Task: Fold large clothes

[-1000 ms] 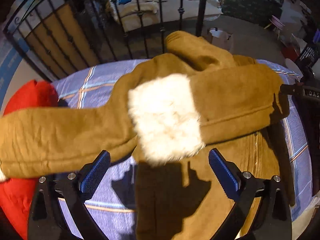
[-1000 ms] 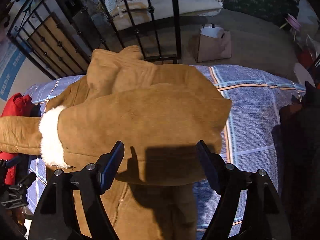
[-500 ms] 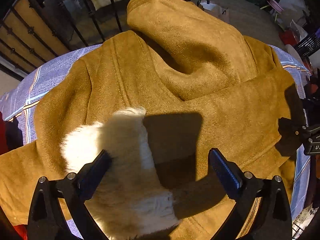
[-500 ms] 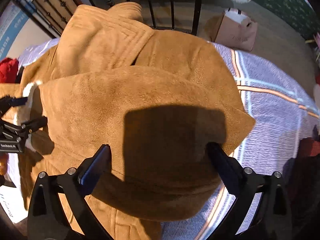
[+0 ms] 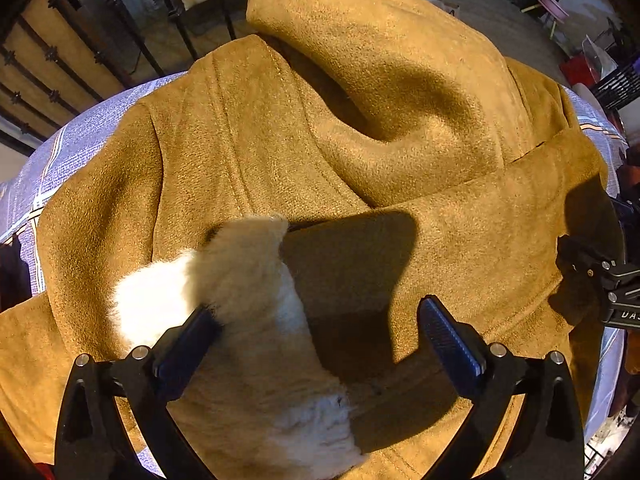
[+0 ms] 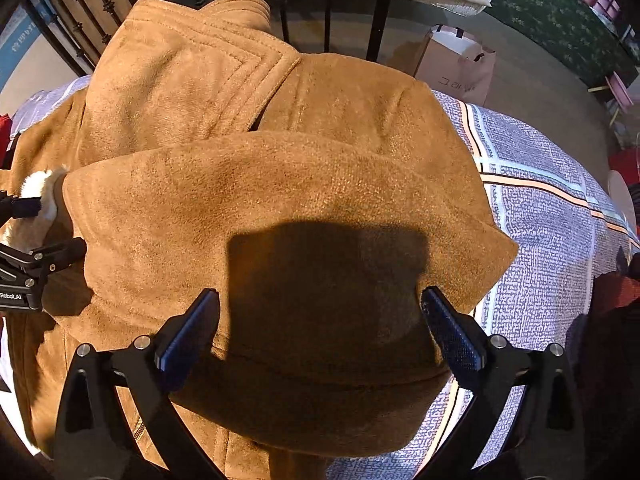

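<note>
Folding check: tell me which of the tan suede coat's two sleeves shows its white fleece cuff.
The sleeve under the left gripper: its fluffy white cuff shows; the other sleeve shows only tan suede.

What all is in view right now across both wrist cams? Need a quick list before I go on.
coat: one, tan suede, spread on the bed with both sleeves folded across its front
fur cuff: one seen, white, at the folded sleeve's end, beside the left tool's pad
hood: one, tan, bunched at the coat's far end
bedspread: one, lilac with orange and white stripes, under the coat
railing: one, black metal bars, past the bed
paper bag: one, pinkish, on the floor beyond the railing
red item: one, partly hidden at the bed's edge
left tool: black with blue pads, open over the cuff
right tool: same build, open over the folded sleeve
</note>
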